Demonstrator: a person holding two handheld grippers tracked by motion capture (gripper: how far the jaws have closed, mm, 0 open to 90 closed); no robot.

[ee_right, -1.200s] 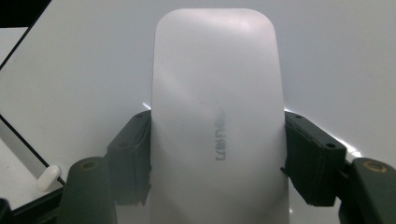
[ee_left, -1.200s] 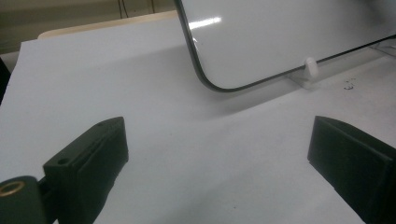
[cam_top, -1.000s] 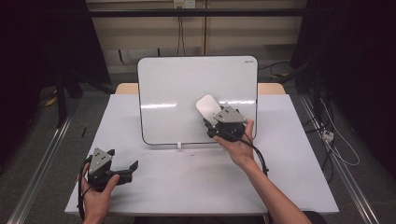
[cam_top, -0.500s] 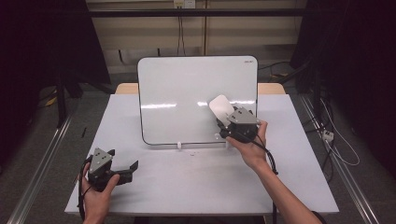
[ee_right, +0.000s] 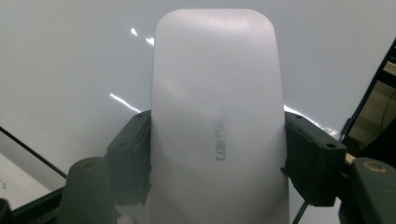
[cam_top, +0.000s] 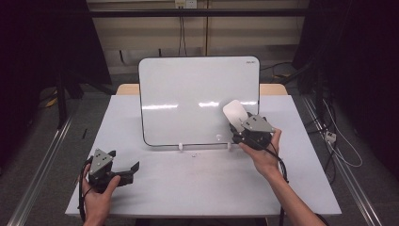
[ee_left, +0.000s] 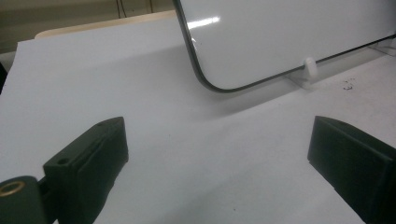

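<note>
A white eraser [cam_top: 234,113] rests against the lower right part of an upright whiteboard [cam_top: 188,89], and my right gripper [cam_top: 240,126] is shut on it. In the right gripper view the eraser [ee_right: 217,116] sits between both black jaws of the right gripper [ee_right: 217,144], with the whiteboard [ee_right: 70,56] close behind it. My left gripper [cam_top: 131,172] stands open near the table's front left, with nothing in it. Seen from the left gripper [ee_left: 217,135], the whiteboard's lower corner [ee_left: 289,32] is farther off.
The whiteboard stands on small white clip feet [cam_top: 180,147] on a white table [cam_top: 188,188]. One foot [ee_left: 308,65] shows past the left jaws, beside a small dark mark [ee_left: 347,85]. Cables hang off the table's right side [cam_top: 329,136].
My right gripper has carried the eraser to the right and slightly down across the whiteboard. The left gripper has stayed where it was.
</note>
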